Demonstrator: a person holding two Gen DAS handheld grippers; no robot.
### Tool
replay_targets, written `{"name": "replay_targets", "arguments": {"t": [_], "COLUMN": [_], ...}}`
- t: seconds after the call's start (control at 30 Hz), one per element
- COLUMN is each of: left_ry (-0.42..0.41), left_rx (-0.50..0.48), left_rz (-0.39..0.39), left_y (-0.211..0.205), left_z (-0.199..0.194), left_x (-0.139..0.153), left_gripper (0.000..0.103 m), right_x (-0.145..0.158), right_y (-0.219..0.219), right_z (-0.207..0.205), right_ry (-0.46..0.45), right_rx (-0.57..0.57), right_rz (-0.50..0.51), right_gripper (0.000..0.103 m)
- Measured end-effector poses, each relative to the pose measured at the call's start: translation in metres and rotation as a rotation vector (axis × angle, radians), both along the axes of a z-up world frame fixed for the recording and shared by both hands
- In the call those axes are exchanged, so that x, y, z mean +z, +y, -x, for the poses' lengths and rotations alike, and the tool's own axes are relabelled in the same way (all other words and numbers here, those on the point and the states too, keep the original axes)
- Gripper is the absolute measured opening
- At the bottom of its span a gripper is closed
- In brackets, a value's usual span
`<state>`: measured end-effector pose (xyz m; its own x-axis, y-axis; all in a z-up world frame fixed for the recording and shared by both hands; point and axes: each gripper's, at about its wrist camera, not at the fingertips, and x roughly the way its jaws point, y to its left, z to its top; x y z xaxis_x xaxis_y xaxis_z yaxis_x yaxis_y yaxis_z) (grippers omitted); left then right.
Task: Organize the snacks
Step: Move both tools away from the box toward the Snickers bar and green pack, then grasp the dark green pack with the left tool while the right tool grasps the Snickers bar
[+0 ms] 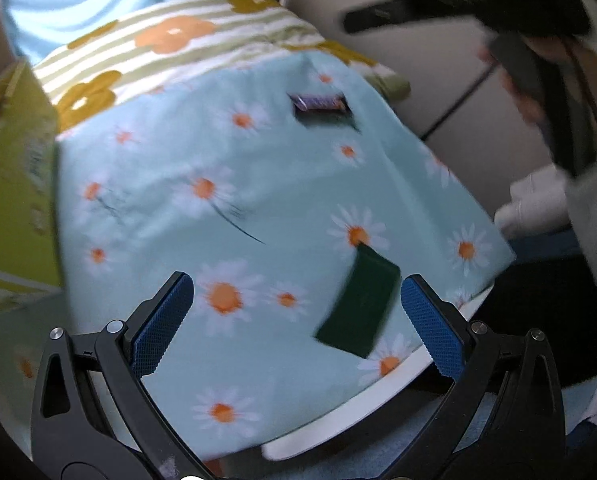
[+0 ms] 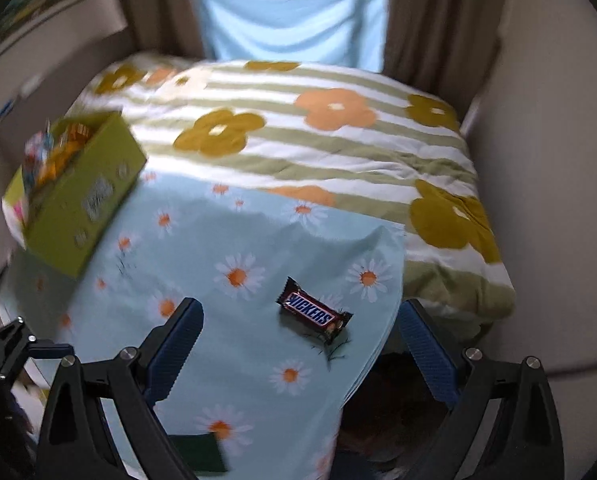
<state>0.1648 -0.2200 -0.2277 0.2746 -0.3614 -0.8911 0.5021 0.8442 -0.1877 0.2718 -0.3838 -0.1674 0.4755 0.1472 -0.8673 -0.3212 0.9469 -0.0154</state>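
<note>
both claws were spread wide and held nothing: the left claw (image 1: 296,324) hung over the near edge of the small desk under a pale blue daisy-print cloth (image 1: 226,184), the right claw (image 2: 298,344) over its right side. this looked like the picking stage, with two loose snacks not yet put away.

nearest lay a flat dark green rectangular packet (image 1: 358,300), matte and thin, just beside the left claw's right pad (image 1: 430,328); the next move likely called for centring the fingers over it and closing across its short side, since so thin a packet offers little to pinch on soft cloth.

further on, a brown glossy snickers bar in crinkled wrapper (image 2: 313,316) lay between the right claw's fingers in its view, near the desk's right edge.

beyond, at the far left, stood an open yellow-green cardboard box (image 2: 86,200) already holding bright wrapped snacks, probably the destination. behind it spread a bed with a green-striped quilt with big orange and mustard flowers (image 2: 318,136).
</note>
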Motion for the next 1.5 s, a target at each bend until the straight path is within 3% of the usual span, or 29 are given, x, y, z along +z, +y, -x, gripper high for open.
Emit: {"name": "replay_targets", "arguments": {"t": [0.17, 0.47, 0.53, 0.9, 1.0, 1.1, 1.17, 1.33, 1.47, 1.5], "left_ry": [0.025, 0.048, 0.045, 0.0, 0.007, 0.013, 0.037, 0.053, 0.068, 0.076], "left_rx": [-0.06, -0.173, -0.186, -0.306, -0.338, -0.338, -0.323, -0.281, -0.245, -0.233], "left_rz": [-0.03, -0.099, -0.109, -0.222, -0.232, -0.237, -0.22, -0.2, -0.178, -0.168], "left_y": [-0.031, -0.063, -0.066, -0.085, -0.085, -0.082, -0.078, -0.071, -0.06, -0.058], "left_z": [0.015, 0.016, 0.015, 0.019, 0.022, 0.02, 0.016, 0.01, 0.002, 0.001], "left_x": [-0.032, -0.075, -0.079, -0.077, -0.074, -0.07, -0.07, -0.067, -0.068, -0.069], "left_gripper": [0.103, 0.102, 0.093, 0.071, 0.062, 0.041, 0.041, 0.041, 0.041, 0.041], "right_x": [-0.047, -0.091, -0.097, -0.111, -0.115, -0.122, -0.127, -0.125, -0.123, -0.122], "right_y": [-0.006, -0.019, -0.018, -0.016, -0.009, -0.003, 0.0, 0.003, 0.005, 0.006], "right_z": [-0.019, -0.031, -0.03, -0.041, -0.048, -0.053, -0.054, -0.053, -0.054, -0.053], "right_ry": [0.059, 0.141, 0.152, 0.183, 0.211, 0.248, 0.265, 0.276, 0.32, 0.33], "right_rx": [0.095, 0.152, 0.183, 0.283, 0.311, 0.333, 0.349, 0.371, 0.38, 0.379], "right_rz": [0.048, 0.053, 0.066, 0.145, 0.151, 0.171, 0.178, 0.176, 0.144, 0.148], "right_gripper": [0.097, 0.097, 0.097, 0.096, 0.089, 0.082, 0.07, 0.057, 0.032, 0.031]}}
